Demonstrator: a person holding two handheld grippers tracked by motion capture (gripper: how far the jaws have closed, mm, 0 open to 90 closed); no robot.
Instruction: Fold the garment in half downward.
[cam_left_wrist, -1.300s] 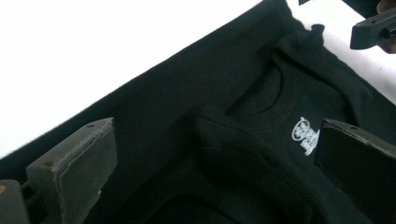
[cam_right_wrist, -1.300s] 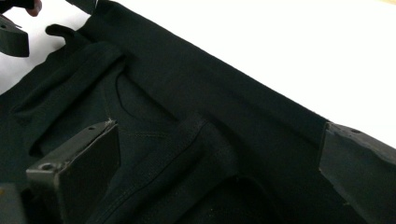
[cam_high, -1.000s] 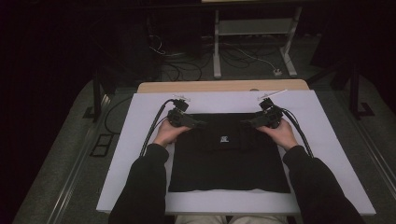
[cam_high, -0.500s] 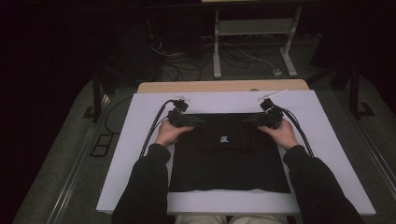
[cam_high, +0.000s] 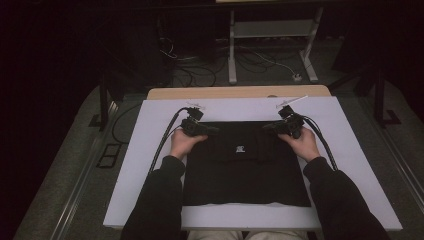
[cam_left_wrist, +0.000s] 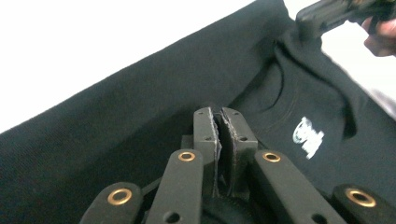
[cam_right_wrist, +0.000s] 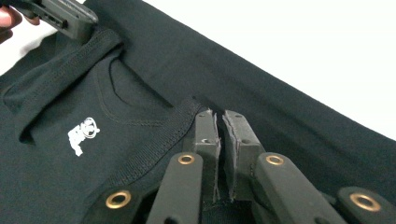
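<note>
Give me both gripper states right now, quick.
Left gripper: jaws just closed, shut on the black shirt at its far edge.
Right gripper: jaws just closed, shut on the shirt's far edge too.

Dim room, white-topped table (cam_high: 360, 150), cables (cam_high: 200, 70)

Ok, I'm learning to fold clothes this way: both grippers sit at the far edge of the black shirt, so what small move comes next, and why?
Probably lift both far corners together and carry them toward the near edge. The left gripper and right gripper have just been closing, and each now pinches the black shirt, which lies flat on the white table.
</note>
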